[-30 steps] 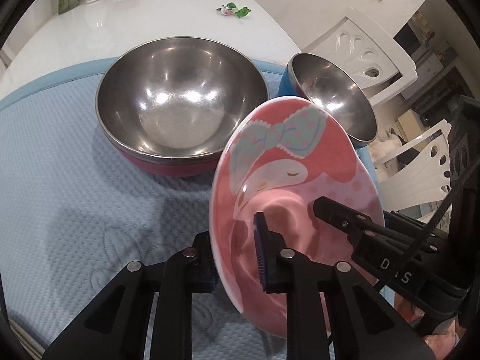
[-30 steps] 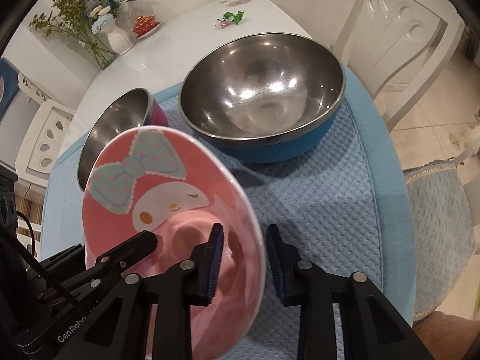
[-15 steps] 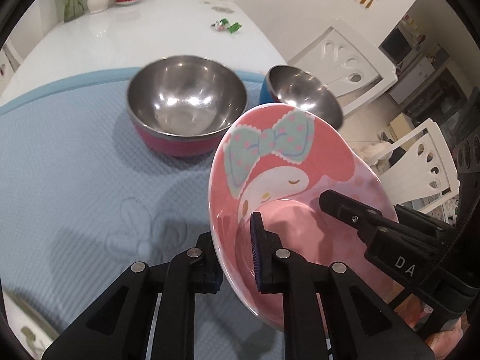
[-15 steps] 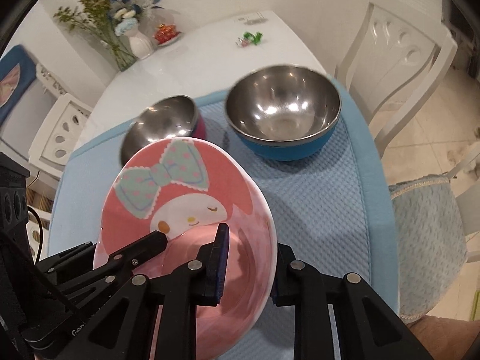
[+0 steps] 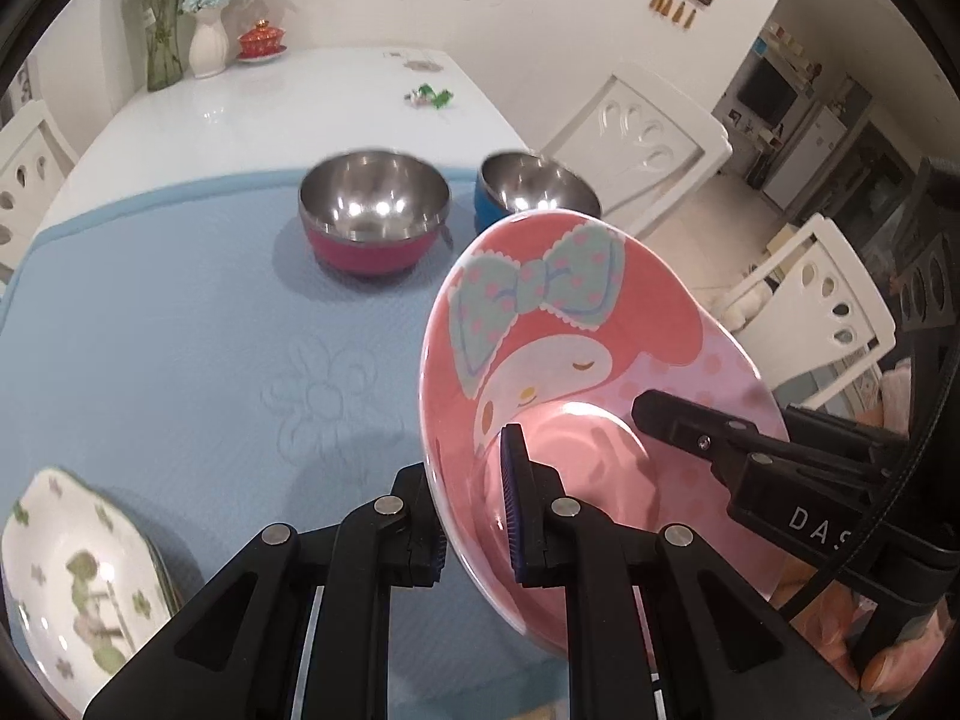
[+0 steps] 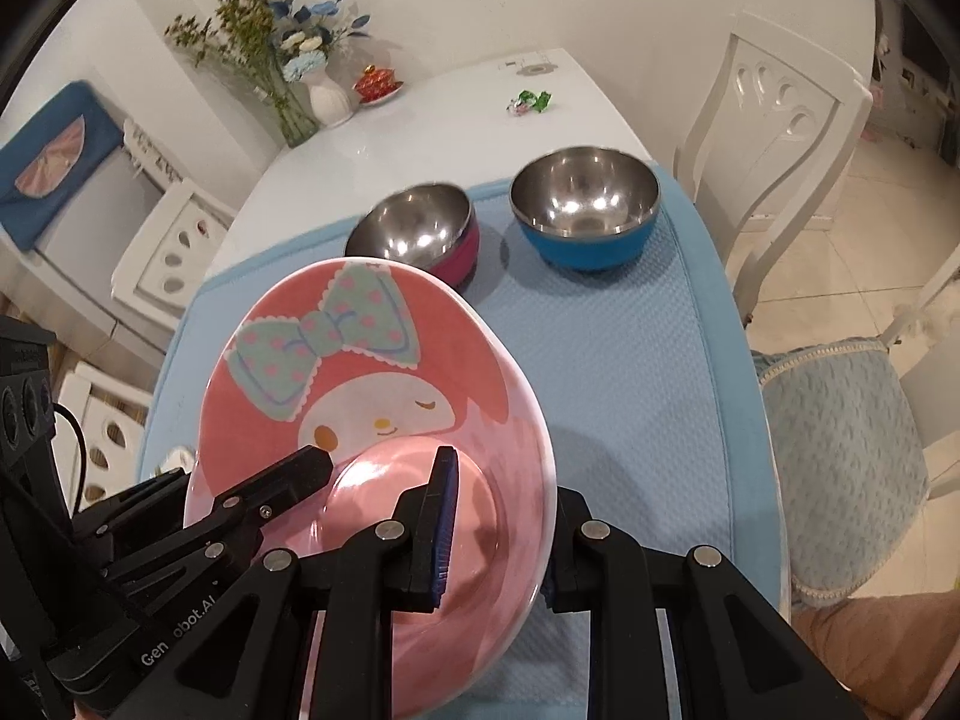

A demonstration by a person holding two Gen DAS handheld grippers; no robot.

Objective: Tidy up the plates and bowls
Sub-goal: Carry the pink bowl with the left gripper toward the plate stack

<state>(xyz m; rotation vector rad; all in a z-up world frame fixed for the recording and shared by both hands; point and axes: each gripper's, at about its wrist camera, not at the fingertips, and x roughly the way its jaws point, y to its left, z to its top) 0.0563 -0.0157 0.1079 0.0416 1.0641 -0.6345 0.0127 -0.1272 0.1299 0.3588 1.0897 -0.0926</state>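
Both grippers are clamping the pink cartoon plate [image 5: 576,360] at opposite rims, the left gripper [image 5: 474,516] and the right gripper [image 6: 495,531] sharing its weight, tilting it above the blue mat [image 5: 180,324], likely heading for the floral plate [image 5: 78,576].

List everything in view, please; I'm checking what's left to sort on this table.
pink plate: 1, pink with cartoon bow face, held above the mat by both grippers
red bowl: 1, steel inside, red outside, far on the mat
blue bowl: 1, steel inside, blue outside, beside the red bowl
floral plates: small stack, white with green flowers, mat's near left
mat: 1, light blue, on the white table
vases: 2, with flowers, table's far end
candy: wrapped, green, far table
chairs: several, white, around the table
left gripper: black, shut on plate rim
right gripper: black, shut on plate rim
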